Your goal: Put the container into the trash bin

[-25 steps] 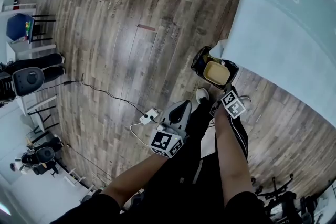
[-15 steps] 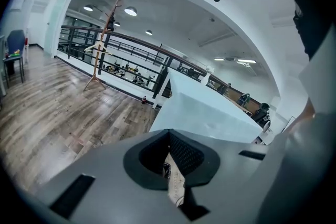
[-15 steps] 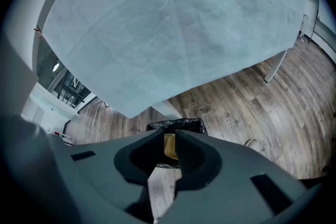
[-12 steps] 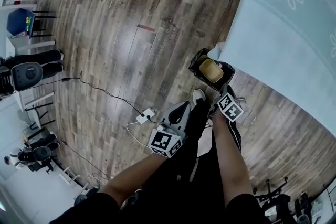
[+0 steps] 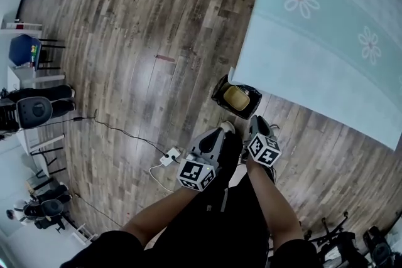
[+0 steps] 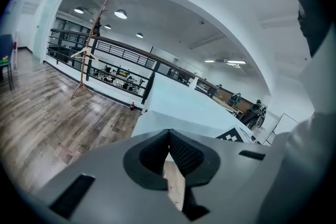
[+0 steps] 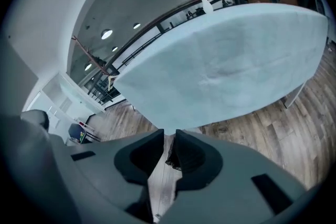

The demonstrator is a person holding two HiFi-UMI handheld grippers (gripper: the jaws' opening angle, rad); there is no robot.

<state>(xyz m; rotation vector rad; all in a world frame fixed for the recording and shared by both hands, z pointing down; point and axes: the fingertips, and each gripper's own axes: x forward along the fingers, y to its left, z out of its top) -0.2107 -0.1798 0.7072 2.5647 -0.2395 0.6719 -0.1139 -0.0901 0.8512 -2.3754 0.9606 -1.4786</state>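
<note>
In the head view the small trash bin (image 5: 220,90) with a black liner stands on the wood floor at the corner of the table. A tan container (image 5: 236,97) lies inside it. My right gripper (image 5: 256,121) hangs just short of the bin, clear of it. In the right gripper view its jaws (image 7: 167,134) stand a narrow gap apart with nothing between them, and a bit of the black liner (image 7: 171,159) shows through the gap. My left gripper (image 5: 218,132) is beside it to the left, and in the left gripper view it (image 6: 169,134) is shut and empty.
A big table under a pale blue flowered cloth (image 5: 326,41) fills the right side, right behind the bin. A white power strip with cables (image 5: 167,157) lies on the floor to my left. Chairs and a desk (image 5: 31,103) stand at the far left, and a wooden coat stand (image 6: 86,50) at the back.
My right gripper has drawn back from the bin, leaving the container inside. The bin now lies farther ahead of both grippers, and more of the table shows.
</note>
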